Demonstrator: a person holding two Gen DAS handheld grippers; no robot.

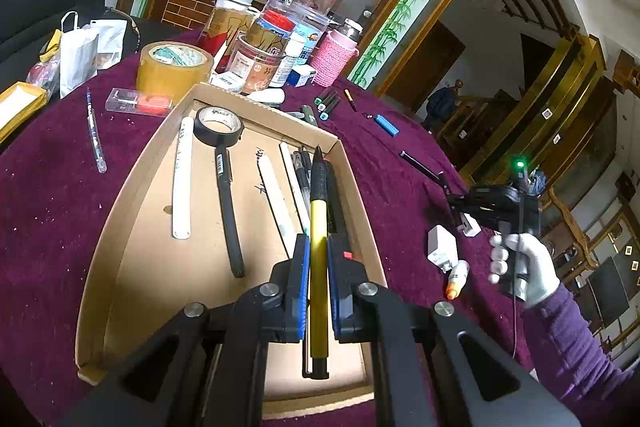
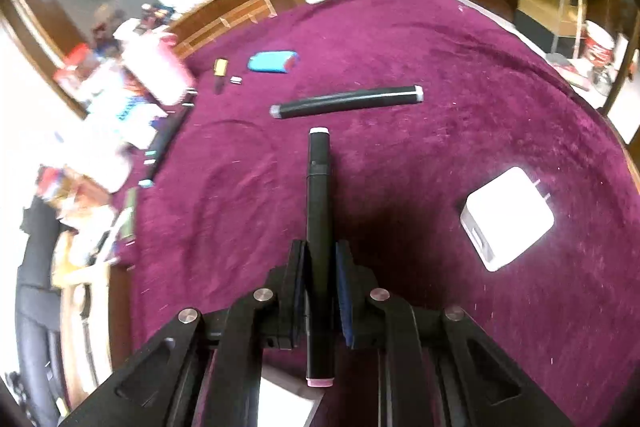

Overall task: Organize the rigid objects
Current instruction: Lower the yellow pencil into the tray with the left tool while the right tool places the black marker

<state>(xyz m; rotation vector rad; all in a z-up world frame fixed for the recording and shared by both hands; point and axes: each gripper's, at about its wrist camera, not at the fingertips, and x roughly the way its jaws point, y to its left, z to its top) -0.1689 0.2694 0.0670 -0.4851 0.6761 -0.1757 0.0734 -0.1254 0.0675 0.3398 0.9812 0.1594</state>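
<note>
The cardboard tray (image 1: 132, 195), filling the middle of the left view on the purple worktop (image 2: 460, 59), is best loaded by laying each pen parallel to those already inside. The left gripper (image 1: 319, 259) is clenched on a yellow pen (image 1: 319, 227) above the tray's right side. The right gripper (image 2: 320, 263) is clamped on a black marker (image 2: 319, 195), centre frame.

Black gripper (image 1: 318, 259), blue-padded fingers (image 1: 304, 279) — white glove (image 1: 532, 267), purple sleeve (image 1: 568, 339).
</note>
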